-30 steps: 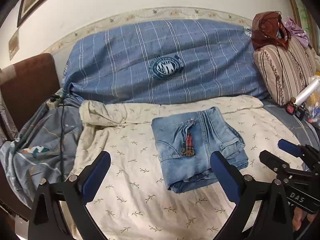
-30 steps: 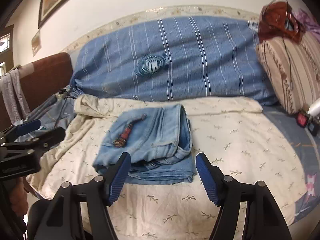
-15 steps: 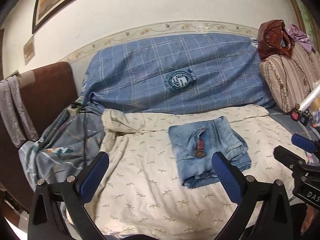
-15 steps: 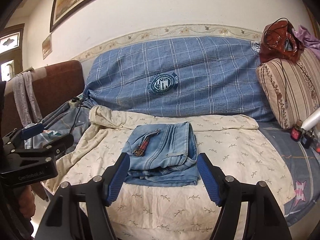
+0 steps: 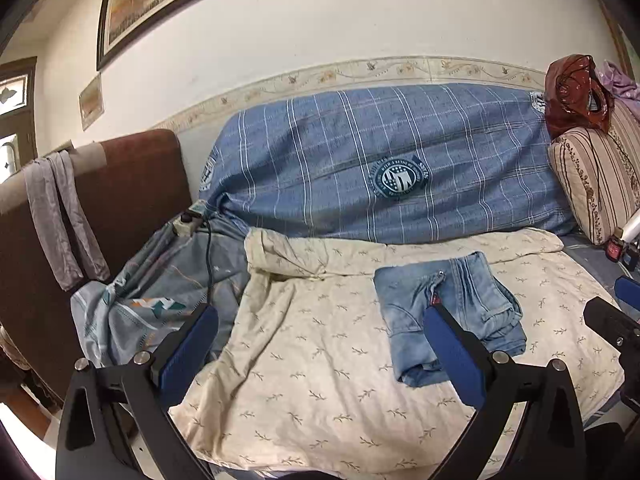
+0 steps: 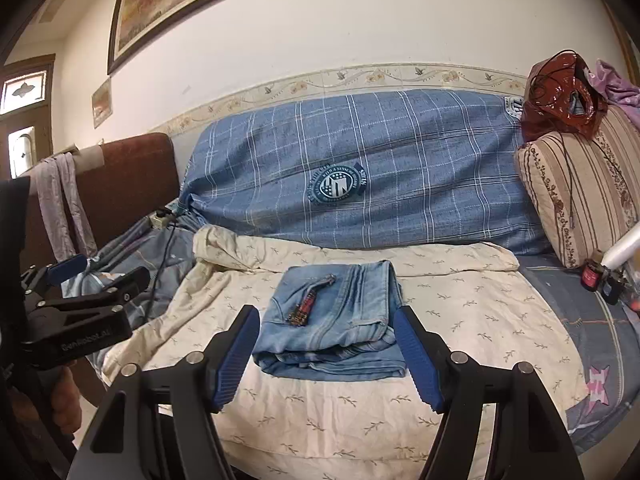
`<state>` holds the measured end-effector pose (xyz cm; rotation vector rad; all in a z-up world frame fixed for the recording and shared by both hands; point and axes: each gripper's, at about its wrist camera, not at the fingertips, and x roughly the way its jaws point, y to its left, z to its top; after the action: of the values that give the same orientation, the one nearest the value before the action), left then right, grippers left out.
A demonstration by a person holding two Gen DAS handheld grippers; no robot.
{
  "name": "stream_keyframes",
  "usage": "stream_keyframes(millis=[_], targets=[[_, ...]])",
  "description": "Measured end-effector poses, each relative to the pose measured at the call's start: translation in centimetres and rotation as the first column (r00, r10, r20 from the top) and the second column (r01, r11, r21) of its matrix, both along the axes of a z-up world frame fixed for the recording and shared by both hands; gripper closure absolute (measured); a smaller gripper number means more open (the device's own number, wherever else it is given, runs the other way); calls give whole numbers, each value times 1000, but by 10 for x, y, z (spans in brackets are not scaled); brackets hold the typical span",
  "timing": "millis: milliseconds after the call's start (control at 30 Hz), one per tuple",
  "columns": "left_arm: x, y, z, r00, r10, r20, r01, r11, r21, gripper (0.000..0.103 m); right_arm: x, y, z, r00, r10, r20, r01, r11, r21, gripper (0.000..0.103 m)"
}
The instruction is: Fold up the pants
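Both grippers (image 5: 320, 354) (image 6: 328, 354) gape, seemingly clear of folded pants (image 6: 334, 322).

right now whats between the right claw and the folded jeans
Only bare cream leaf-print sheet. In the right wrist view, the open right claw hangs short of the folded jeans, touching nothing.

The cream sheet (image 6: 460, 312) lies bare across the lower middle of the right wrist frame, on both sides of the folded jeans (image 6: 332, 316). At upper centre the blue checked cushion (image 6: 380, 172) walls off the back. The striped pillow (image 6: 580, 196) and small bottles (image 6: 600, 276) crowd the right edge, and a cable (image 5: 208, 256) over rumpled bedding (image 5: 160, 284) clutters the left wrist frame's left.
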<state>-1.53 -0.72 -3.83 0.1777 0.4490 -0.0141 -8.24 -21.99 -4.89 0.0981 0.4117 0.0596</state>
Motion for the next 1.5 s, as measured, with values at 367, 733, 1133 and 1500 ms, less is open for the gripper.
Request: stream_keyframes(millis=[367,733,1133,1500], targets=[[5,5,3,1000,21,1,-21,1000,-4,1,8,7,-5,1000,17,-23,-17,1000,-1,29],[10,8,2,999,29,-13,-29,999,-27,1,19,7,-14,999,16,-49,-15,1000,16,29],[16,8,-4,999,41,-35,-42,999,-24,1,19,8,-14,999,4,-43,-3,1000,15,29],[19,8,-9,997,52,-49,-53,998,-29,1,19,5,-15,999,-8,-43,9,1000,29,29]])
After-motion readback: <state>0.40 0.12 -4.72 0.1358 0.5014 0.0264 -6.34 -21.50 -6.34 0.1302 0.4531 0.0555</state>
